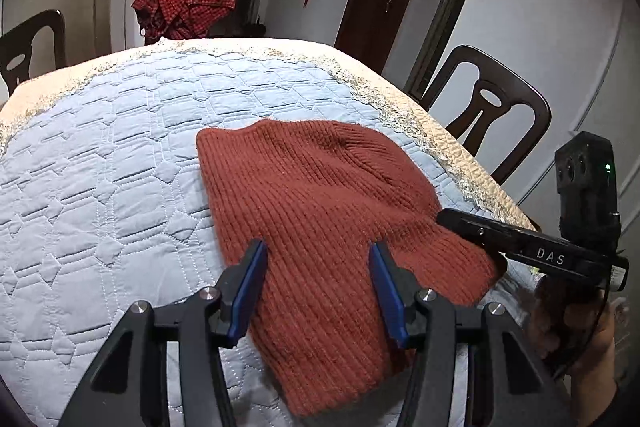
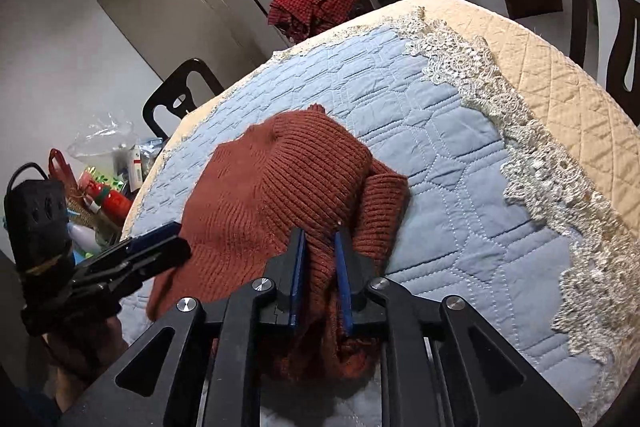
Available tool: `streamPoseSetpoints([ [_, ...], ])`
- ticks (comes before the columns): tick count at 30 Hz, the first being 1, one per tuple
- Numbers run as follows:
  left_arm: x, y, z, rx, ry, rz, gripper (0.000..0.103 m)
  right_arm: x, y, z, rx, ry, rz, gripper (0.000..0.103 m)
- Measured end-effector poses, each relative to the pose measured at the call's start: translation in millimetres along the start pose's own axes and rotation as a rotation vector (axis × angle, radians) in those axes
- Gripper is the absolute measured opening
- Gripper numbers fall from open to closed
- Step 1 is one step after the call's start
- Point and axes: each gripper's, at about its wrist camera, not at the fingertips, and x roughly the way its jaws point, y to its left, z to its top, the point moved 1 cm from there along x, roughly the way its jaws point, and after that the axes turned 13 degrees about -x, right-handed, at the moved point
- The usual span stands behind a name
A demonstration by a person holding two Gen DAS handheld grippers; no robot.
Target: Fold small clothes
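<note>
On the quilted blue cover (image 1: 100, 155), toward its near right edge, lay one rust knitted garment (image 1: 320, 211), spread partly flat, evidently for folding. Left gripper (image 1: 318, 251): jaws apart, straddling the knit's near portion, nothing clamped; likely steadying or awaiting a hold. Right gripper (image 2: 320, 239): blades narrowly apart with a bunched fold of knit between them; whether it pinched or was letting go could not be told. Containers: none on the cover.
</note>
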Motion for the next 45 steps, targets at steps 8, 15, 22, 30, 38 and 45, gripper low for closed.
streamPoseSetpoints([
  [8, 15, -2, 26, -0.013, -0.029, 0.115, 0.056, 2, 23, 36, -0.142, -0.013, -0.071, 0.016],
  [15, 22, -3, 21, -0.006, -0.019, 0.152, 0.056, 31, 17, 33, -0.183, 0.072, -0.099, 0.018],
  [22, 14, -1, 18, -0.014, -0.023, 0.154, 0.056, 8, 23, 28, -0.196, 0.039, -0.090, 0.018],
  [30, 1, -2, 6, -0.007, -0.029, 0.162, 0.056, -14, 39, 18, -0.227, 0.011, -0.079, 0.018],
  [38, -17, -8, -11, 0.011, -0.055, 0.178, 0.056, -27, 59, 1, -0.291, 0.011, -0.107, 0.018],
  [45, -18, -4, -39, -0.001, -0.026, 0.167, 0.056, -29, 65, -17, -0.320, 0.026, -0.143, 0.018],
])
